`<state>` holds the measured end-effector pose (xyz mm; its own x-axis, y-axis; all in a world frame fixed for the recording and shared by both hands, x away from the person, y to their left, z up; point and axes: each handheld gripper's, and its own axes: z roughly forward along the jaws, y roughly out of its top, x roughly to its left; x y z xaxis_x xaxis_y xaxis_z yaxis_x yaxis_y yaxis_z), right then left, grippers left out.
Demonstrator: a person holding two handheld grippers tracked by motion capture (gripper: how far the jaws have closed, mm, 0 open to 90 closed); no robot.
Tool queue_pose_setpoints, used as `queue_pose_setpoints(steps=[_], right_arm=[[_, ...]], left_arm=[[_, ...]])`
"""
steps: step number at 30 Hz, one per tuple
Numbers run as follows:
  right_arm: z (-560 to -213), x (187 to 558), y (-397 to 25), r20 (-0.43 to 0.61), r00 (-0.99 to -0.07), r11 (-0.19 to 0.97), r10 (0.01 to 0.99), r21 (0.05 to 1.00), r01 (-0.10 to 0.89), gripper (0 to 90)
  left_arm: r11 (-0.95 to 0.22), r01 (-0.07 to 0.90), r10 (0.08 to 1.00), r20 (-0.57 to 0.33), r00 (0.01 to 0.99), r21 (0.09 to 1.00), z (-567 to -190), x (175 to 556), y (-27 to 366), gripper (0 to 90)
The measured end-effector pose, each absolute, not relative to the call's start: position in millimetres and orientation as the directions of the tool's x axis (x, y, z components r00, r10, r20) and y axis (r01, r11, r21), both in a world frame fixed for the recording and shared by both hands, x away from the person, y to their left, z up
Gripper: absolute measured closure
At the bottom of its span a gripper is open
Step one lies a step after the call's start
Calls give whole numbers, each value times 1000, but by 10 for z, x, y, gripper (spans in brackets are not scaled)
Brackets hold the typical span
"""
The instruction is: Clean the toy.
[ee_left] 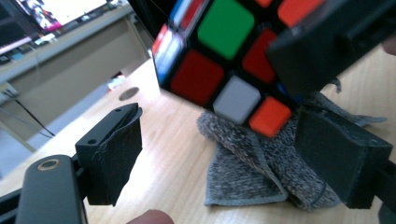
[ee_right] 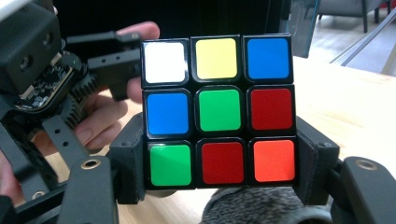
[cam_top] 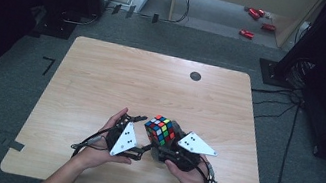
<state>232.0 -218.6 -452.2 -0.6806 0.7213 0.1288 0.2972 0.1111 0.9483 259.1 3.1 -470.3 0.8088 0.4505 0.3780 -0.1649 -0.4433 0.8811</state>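
Puzzle cube (ee_right: 219, 111), 3x3, black body with coloured stickers, scrambled. Face toward the right gripper view, top row to bottom: white, yellow, blue; blue, green, red; green, red, orange. In the left gripper view another face shows green, red, grey-white and orange tiles, slightly blurred.

Right tongs (ee_right: 219, 172) are clamped on the cube: one padded jaw presses each side of its lower row. The cube is lifted off the bench (cam_top: 103, 76), directly above a grey cloth (ee_left: 261, 168) that lies crumpled on the wood; cube and cloth look apart, though the gap is small.

Left tongs (ee_left: 233, 154) stand apart, holding nothing, jaws to either side of the cloth, just below and beside the cube. In the high view the left tongs (cam_top: 134, 140) sit immediately left of the cube (cam_top: 160, 129), the right tongs (cam_top: 169, 146) at it, both near the bench's front edge. A dark round mark (cam_top: 195, 76) lies well beyond the cube.
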Motion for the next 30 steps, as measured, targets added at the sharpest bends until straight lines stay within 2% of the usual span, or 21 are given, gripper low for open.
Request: queue_pose_setpoints(steps=[3, 7, 15, 18, 23, 30], right_arm=[[-4526, 2317, -2157, 146, -682, 110, 717, 942, 318, 343], [-4528, 2316, -2127, 170, -679, 105, 714, 933, 344, 343], [-4555, 2345, -2096, 247, -673, 96, 697, 898, 429, 343], [-4581, 2381, -2109, 279, -667, 94, 691, 880, 466, 344], [-4607, 2407, -2135, 298, -662, 90, 688, 869, 486, 317], [-4507, 2398, -2288, 274, -663, 38, 697, 909, 415, 279]], left_arm=[[-437, -217, 433, 416, 800, 873, -4707, 2566, 27, 167], [-435, -248, 420, 439, 794, 866, -4723, 2539, 9, 214], [-452, -280, 396, 472, 788, 847, -4752, 2514, -3, 234], [-465, -299, 376, 492, 785, 833, -4766, 2485, -21, 311], [-461, -251, 371, 442, 817, 851, -4776, 2518, -10, 325], [-447, -118, 437, 331, 836, 887, -4772, 2659, 112, 332]])
